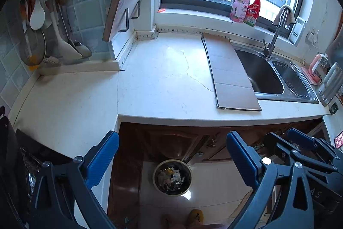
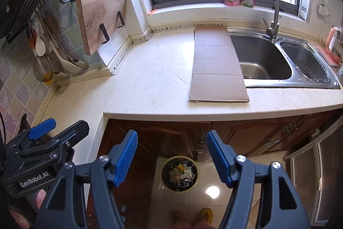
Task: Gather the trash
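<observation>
The L-shaped pale stone tabletop [image 1: 167, 78] fills the middle of both views, with a steel sink [image 2: 263, 61] set into its right part and a flat strip of brown cardboard [image 2: 216, 63] lying on it, its right long edge overhanging the sink's left rim. A wooden cutting board [image 2: 100, 14] stands tilted in a wall rack at the back left corner, and two spray bottles [image 1: 246, 5] stand on the windowsill. Dark wooden cabinet doors [image 2: 171, 138] run under the tabletop edge.

Both tools are held high in front of the tabletop and pitched steeply down, looking over its front edge to the tiled floor. The left tongs [image 1: 171, 156] are released, their blue pads wide apart with nothing between them. The right tongs [image 2: 171, 158] are likewise released and empty, pads spread. Each tool shows in the other's view: the right one at the far right of the left wrist view, the left one at the lower left of the right wrist view, where fingertips [image 2: 40, 199] of the person's hand wrap its grip.

On the floor below, framed between each pair of pads, stands the round trash bin [image 2: 180, 174], holding crumpled wrappers and paper [image 2: 182, 175]. Yellow slippers [image 2: 205, 215] show at the bottom edge.
</observation>
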Motion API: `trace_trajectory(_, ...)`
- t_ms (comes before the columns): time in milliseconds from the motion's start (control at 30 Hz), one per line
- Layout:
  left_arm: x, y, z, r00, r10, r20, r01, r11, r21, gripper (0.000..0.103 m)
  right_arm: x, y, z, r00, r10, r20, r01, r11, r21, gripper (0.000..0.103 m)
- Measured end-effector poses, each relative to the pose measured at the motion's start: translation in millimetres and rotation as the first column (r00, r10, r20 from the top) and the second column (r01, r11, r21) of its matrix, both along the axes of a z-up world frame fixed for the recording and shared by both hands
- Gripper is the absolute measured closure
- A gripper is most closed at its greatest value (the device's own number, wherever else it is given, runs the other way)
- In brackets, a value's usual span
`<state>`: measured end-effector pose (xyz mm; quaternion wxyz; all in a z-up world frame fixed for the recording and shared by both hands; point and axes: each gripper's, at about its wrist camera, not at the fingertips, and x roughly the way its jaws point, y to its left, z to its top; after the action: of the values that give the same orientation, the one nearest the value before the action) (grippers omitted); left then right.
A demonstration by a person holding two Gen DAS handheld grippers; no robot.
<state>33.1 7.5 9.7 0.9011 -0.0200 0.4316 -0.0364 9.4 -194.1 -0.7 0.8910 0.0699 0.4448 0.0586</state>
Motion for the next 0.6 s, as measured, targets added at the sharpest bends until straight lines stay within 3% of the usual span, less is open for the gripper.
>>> trace_trajectory(600, 2.4, 0.5, 13.9, 0.999, 0.003, 0.049, -0.004, 0.999, 0.031, 0.004, -4.2, 5.1, 16.3, 0.998, -0.019, 0.059, 0.020, 1.000, -0.013, 0.035)
